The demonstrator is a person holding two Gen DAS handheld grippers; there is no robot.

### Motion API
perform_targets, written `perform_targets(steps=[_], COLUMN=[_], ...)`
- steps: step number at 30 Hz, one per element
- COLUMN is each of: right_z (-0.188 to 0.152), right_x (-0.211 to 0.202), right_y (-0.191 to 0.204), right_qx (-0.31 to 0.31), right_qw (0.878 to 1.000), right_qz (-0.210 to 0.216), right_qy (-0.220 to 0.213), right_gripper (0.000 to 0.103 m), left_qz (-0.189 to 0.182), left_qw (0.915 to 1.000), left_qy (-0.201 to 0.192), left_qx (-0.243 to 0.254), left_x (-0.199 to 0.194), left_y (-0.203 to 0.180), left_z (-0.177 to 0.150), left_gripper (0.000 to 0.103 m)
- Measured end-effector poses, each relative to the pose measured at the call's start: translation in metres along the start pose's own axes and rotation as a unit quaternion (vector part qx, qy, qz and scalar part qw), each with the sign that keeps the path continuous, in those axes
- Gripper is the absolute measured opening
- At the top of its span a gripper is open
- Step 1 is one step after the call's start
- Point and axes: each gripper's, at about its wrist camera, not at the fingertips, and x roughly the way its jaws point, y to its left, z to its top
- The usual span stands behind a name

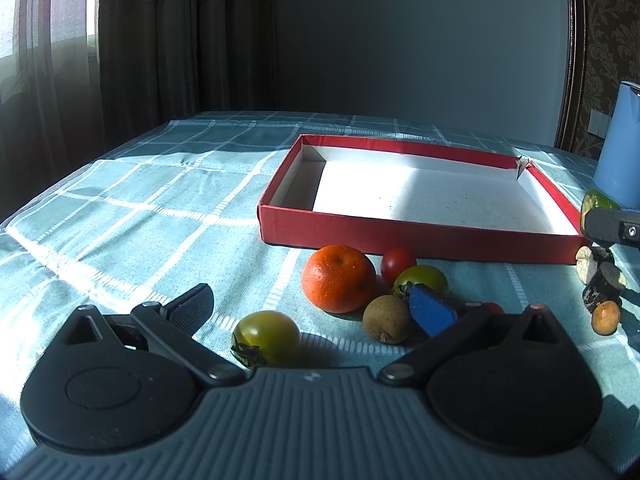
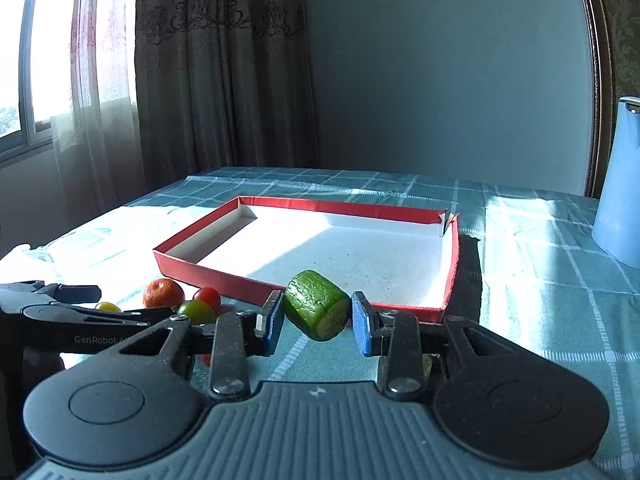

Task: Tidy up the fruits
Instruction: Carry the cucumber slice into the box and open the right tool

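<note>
My right gripper (image 2: 317, 322) is shut on a green cucumber-like chunk (image 2: 318, 306), held off the cloth just before the near wall of the red box (image 2: 224, 280). The same chunk (image 1: 598, 199) shows at the right edge of the left wrist view. My left gripper (image 1: 310, 294) stands wide open low over the cloth, pads touching nothing. Ahead of its fingers lie an orange (image 1: 338, 278), a red cherry tomato (image 1: 398, 264), a yellow-green tomato (image 1: 422, 280) and a brown longan-like fruit (image 1: 386, 318). Another yellow-green tomato (image 1: 268, 336) sits close to the left gripper's body.
The white-lined red box (image 1: 400, 236) holds nothing. A blue jug (image 2: 620, 200) stands at the right. Dark cut pieces (image 1: 600, 276) and a small orange fruit (image 1: 606, 317) lie right of the box. Checked teal cloth (image 1: 140, 200) covers the table; curtains hang behind.
</note>
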Motion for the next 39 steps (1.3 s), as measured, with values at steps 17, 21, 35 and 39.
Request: perform_targets(steps=[17,21,35,39], right_z=[0.007,0.009,-0.037,-0.037], right_x=[0.074,0.060,-0.037,-0.035], right_y=[-0.031,-0.035,-0.061,-0.062], right_qx=[-0.025,-0.003,0.104,0.109], right_qw=[0.993,0.993,0.989,0.990], right_qz=[-0.102,-0.106,-0.071,-0.059], right_qy=[0.058,0.044,-0.075,-0.073], right_gripper=[0.039,0.049,0.079,0.079], left_qz=[0.000,-0.002,-0.060,-0.069], left_qw=[1.0000,1.0000,0.9941,0.9932], left_qy=[0.000,-0.002,-0.090,-0.093], left_qx=[-0.001,-0.008,-0.010,0.002], left_x=[0.000,-0.001,-0.043,-0.050], left_y=[0.001,0.004,0.039,0.044], left_z=[0.000,0.000,-0.018,-0.010], left_gripper=[0.103,0.103,0.103,0.103])
